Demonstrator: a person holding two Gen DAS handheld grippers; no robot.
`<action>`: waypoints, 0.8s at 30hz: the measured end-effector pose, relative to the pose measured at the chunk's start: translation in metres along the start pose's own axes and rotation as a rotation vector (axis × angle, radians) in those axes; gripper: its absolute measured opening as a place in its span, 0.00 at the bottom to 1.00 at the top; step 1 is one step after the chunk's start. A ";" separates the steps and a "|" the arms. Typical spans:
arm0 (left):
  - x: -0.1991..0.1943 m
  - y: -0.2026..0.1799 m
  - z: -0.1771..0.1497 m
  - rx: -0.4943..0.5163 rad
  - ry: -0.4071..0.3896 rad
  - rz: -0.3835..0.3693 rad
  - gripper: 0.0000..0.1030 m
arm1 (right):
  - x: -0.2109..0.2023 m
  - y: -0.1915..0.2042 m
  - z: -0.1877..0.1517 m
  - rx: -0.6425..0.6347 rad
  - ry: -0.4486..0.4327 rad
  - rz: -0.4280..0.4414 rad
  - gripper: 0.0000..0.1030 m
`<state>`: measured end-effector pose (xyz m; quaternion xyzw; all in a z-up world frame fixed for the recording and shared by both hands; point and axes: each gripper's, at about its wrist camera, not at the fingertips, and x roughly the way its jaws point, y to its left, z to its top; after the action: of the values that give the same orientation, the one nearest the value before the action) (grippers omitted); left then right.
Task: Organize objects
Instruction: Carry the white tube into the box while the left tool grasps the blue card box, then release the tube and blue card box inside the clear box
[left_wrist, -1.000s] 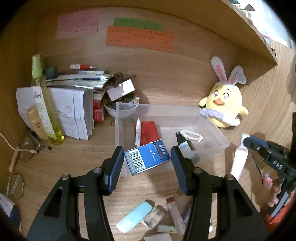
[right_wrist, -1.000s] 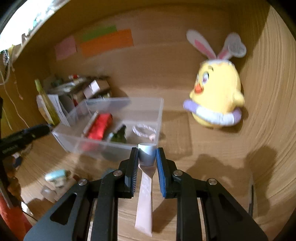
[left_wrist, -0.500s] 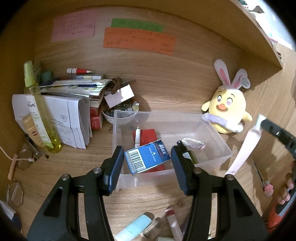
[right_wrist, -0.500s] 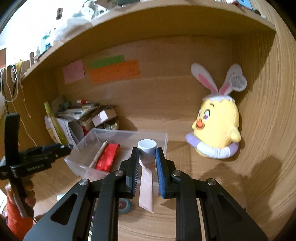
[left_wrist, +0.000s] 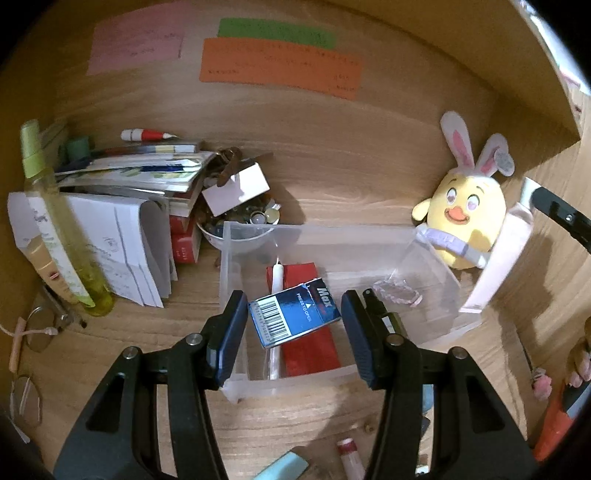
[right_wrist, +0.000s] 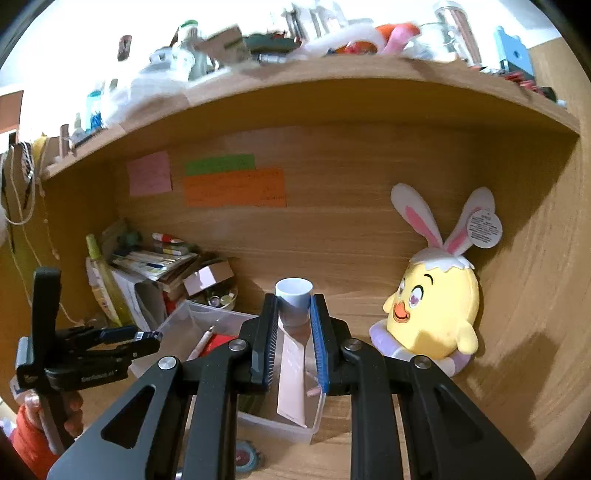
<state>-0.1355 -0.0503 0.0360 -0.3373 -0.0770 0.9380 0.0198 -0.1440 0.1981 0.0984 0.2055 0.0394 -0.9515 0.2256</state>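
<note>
Right gripper (right_wrist: 293, 341) pinches the pink tube (right_wrist: 293, 380) below its cap, over the clear bin's (left_wrist: 436, 254) right end | soft, light, slippery: keep your hold by the stiff cap | left gripper (left_wrist: 293, 332) clamps blue box (left_wrist: 293, 317).

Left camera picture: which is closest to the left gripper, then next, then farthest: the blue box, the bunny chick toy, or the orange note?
1. Blue box, between the left gripper's fingers.
2. Bunny chick toy, back right, behind the clear bin.
3. Orange note, up on the back wall.
</note>
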 end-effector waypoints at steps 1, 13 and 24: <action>0.005 -0.001 0.000 0.007 0.007 0.006 0.51 | 0.006 0.001 -0.001 -0.005 0.011 -0.003 0.16; 0.047 -0.008 -0.007 0.048 0.093 0.019 0.51 | 0.069 0.020 -0.025 -0.107 0.152 -0.032 0.16; 0.053 -0.004 -0.009 0.029 0.116 -0.029 0.51 | 0.106 0.055 -0.033 -0.154 0.225 0.064 0.15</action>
<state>-0.1705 -0.0401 -0.0037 -0.3897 -0.0668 0.9175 0.0428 -0.1934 0.1105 0.0256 0.2941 0.1308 -0.9088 0.2653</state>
